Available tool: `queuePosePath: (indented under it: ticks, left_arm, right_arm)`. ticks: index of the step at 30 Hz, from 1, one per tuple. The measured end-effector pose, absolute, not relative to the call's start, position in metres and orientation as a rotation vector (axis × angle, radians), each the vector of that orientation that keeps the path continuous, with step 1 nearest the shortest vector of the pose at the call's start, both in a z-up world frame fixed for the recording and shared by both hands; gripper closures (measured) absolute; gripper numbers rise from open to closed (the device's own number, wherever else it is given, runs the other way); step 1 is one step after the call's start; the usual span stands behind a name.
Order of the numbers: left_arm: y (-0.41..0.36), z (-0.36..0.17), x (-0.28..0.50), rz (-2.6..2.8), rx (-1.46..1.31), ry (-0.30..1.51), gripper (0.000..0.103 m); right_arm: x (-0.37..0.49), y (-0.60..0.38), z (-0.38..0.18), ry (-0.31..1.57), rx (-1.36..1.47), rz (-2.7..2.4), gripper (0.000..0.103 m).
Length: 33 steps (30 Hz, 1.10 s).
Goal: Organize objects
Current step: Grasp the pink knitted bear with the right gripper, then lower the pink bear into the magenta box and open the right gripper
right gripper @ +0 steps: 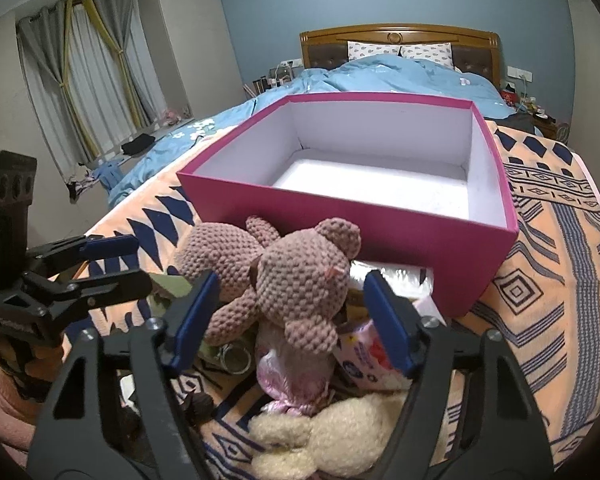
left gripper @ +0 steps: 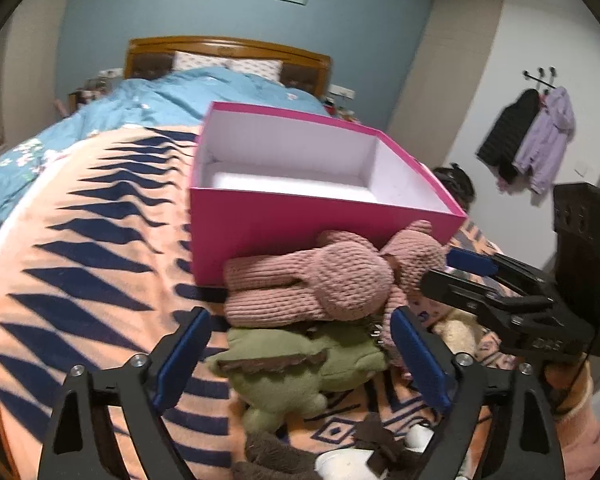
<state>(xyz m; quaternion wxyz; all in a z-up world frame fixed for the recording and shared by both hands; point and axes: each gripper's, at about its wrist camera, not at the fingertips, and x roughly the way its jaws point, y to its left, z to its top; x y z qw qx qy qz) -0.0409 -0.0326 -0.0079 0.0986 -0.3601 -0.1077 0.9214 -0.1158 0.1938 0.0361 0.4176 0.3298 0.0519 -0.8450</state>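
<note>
**Fingers wide on both sides, bear's head sitting right in the right gripper's gap**

Fingers on the right gripper are spread apart with nothing pinched, and the crocheted pink bear has its head sitting between the two blue pads, a bit closer to the left pad than the right one. Its body runs away from the head up and to the left, toward the pink box, so the long axis lies diagonal to the fingers rather than across them. Going by that, the right hand looks like the nearer one for a grab, and a straight close would catch the head.

Left gripper is open too, holding nothing. Between its pads lies the green plush, with the bear stacked on top of it and just beyond the fingertips. So from that side the bear is further forward and higher.

Under and around the bear there's a cream plush, a shiny pink wrapped thing and a printed pink packet, all crammed together on the patterned blanket.

Box is open, looks empty inside, and sits right behind the pile, touching the bear's back end as far as anyone can tell.
</note>
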Motion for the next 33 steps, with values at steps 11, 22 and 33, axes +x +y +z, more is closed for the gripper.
queuePosePath:
  ticks: [11, 22, 33]
  left_arm:
    - [-0.01, -0.017, -0.065, 2.551, -1.121, -0.256, 0.042]
    - [-0.006, 0.012, -0.056, 2.517, -1.041, -0.283, 0.046]
    - [-0.017, 0.082, -0.059, 2.652, -0.855, -0.154, 0.046]
  right_arm:
    - [-0.13, 0.187, 0.031, 0.169, 0.873, -2.091, 0.052]
    - [-0.122, 0.2, 0.055, 0.102, 0.813, -2.06, 0.054]
    - [-0.127, 0.189, 0.115, 0.086, 0.633, -2.048, 0.054]
